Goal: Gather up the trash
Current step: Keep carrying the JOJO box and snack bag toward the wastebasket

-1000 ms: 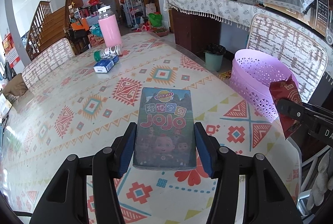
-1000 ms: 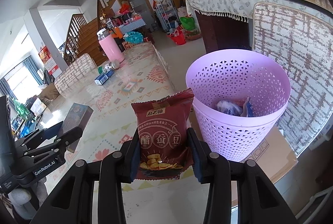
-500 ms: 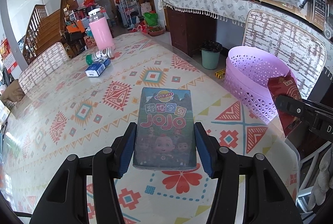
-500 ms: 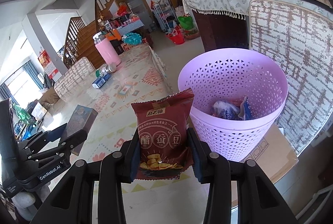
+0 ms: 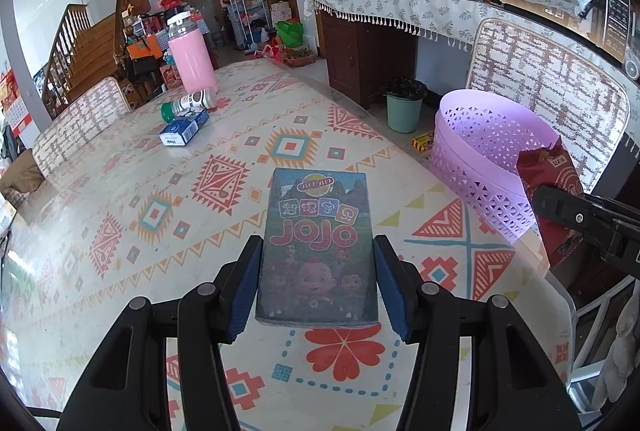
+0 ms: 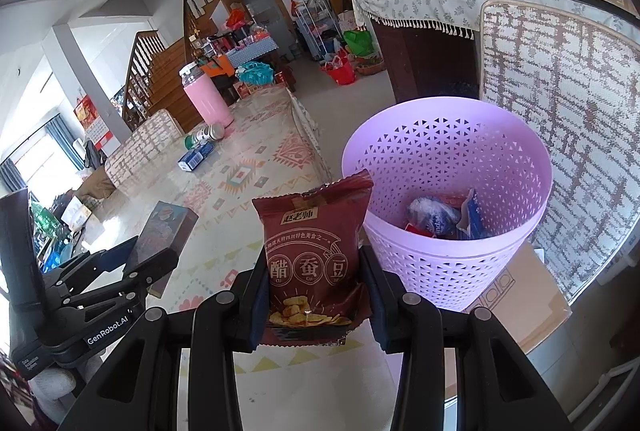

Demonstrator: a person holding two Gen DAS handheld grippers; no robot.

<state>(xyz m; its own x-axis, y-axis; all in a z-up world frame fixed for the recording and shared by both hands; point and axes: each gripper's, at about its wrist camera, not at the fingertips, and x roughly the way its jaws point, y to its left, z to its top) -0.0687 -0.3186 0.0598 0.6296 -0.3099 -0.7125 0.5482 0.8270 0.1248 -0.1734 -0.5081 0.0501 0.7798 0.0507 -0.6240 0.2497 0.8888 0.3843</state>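
Slowly my right gripper [image 6: 314, 295] has come closer over the purple basket [image 6: 448, 271], right of centre, squeezing the red snack bag [image 6: 314, 251]. My left gripper [image 5: 316, 283] clamps the JOJO box [image 5: 318, 247]. I judge dropping comes next.

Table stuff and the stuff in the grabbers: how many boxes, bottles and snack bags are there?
Boxes: 2, the JOJO box in the left gripper and the blue box on the table.
Bottles: 2, the pink bottle and the lying green-capped bottle.
Snack bags: 1, the red snack bag in the right gripper.
Total: 5
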